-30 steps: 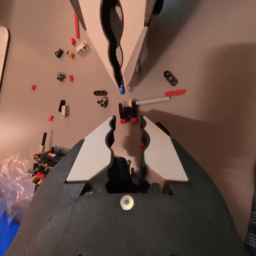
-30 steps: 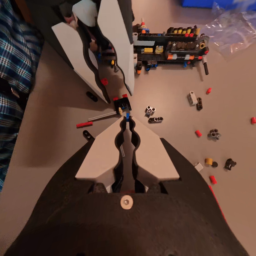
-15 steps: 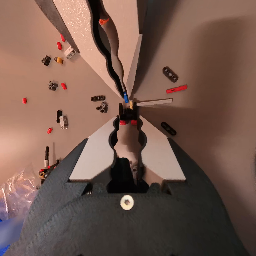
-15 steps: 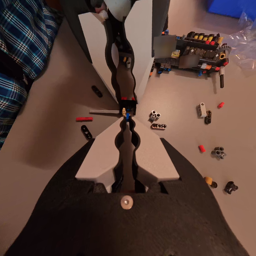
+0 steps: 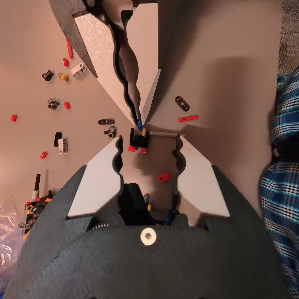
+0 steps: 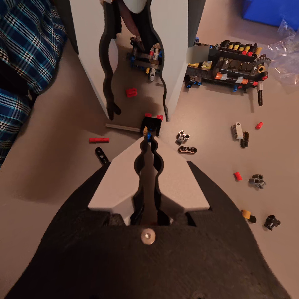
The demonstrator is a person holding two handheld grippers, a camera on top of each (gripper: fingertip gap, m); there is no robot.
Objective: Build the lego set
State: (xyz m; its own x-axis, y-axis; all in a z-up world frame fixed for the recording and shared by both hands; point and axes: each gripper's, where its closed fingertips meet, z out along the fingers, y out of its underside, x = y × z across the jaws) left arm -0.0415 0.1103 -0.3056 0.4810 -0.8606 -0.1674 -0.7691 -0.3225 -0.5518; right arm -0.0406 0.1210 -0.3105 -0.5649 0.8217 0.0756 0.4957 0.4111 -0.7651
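Observation:
A small black lego assembly (image 5: 139, 140) with two red pins (image 5: 131, 148) and a tan bush (image 5: 144, 131) on a grey axle (image 5: 166, 134) lies on the table. My left gripper (image 5: 149, 137) is open wide and empty, its fingertips on either side of the assembly. My right gripper (image 6: 148, 139) is shut on a blue pin (image 6: 149, 135), whose tip is at the assembly's (image 6: 151, 123) face next to the tan bush (image 6: 145, 130). The right gripper (image 5: 138, 120) with the blue pin (image 5: 139, 124) also shows in the left wrist view. The left gripper (image 6: 139, 117) shows open in the right wrist view.
A long black built chassis (image 6: 226, 68) lies at the back right beside a plastic bag (image 6: 284, 53) and a blue box (image 6: 265, 13). Several loose pins, beams and connectors lie around, such as a red axle (image 6: 99, 140) and a red block (image 6: 131, 92). A plaid sleeve (image 6: 24, 48) is at left. Only a small space, under 4 cm, lies between the two pairs of fingers.
My left gripper has opened much wider around the small assembly. My right gripper keeps the blue pin and has come up against the assembly's face.

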